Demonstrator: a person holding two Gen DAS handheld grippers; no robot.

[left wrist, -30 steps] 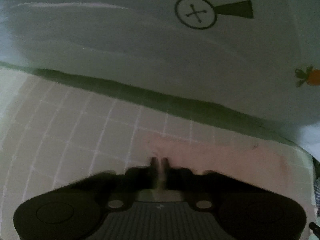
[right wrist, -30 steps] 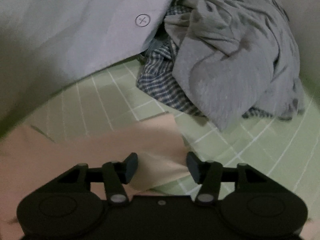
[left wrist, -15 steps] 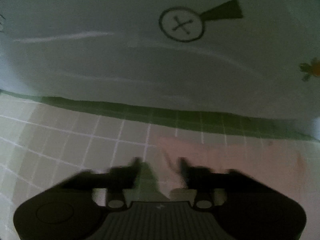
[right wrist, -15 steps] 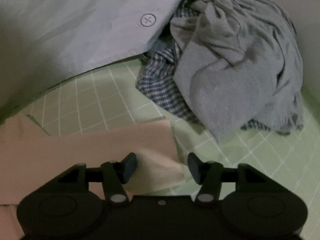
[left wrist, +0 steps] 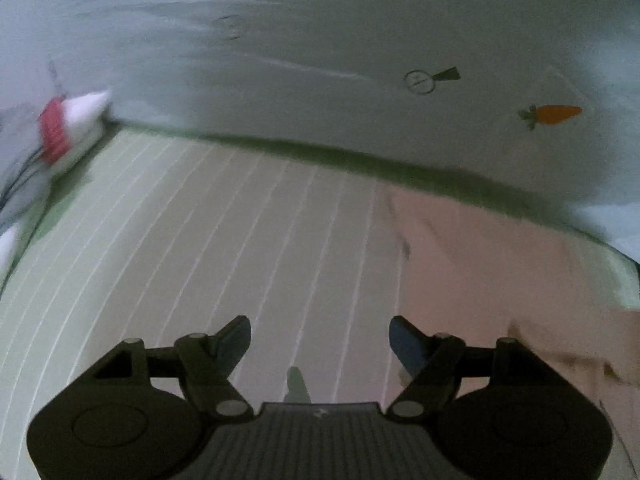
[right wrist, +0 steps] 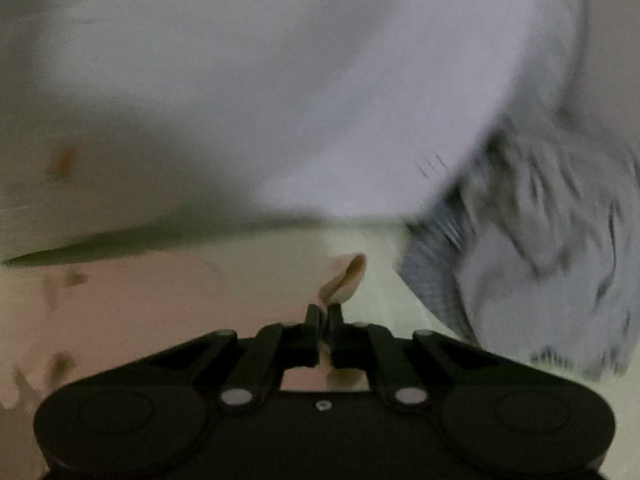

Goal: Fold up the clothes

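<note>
Jaws pinched together on a fold of the pink garment (right wrist: pixel 168 304), the right gripper (right wrist: pixel 325 318) holds a loop of that cloth poking up just past its fingertips, while the left gripper (left wrist: pixel 320 334) has its jaws spread wide with nothing between them, the garment's edge just beside its right finger (left wrist: pixel 406 344). Only the left view shows the carrot print (left wrist: pixel 554 115) on the pale sheet (left wrist: pixel 320 80) and the gridded green mat (left wrist: pixel 200 248); only the right view shows the blurred grey clothes pile (right wrist: pixel 540 248), lying on the mat near the pinched fold.
</note>
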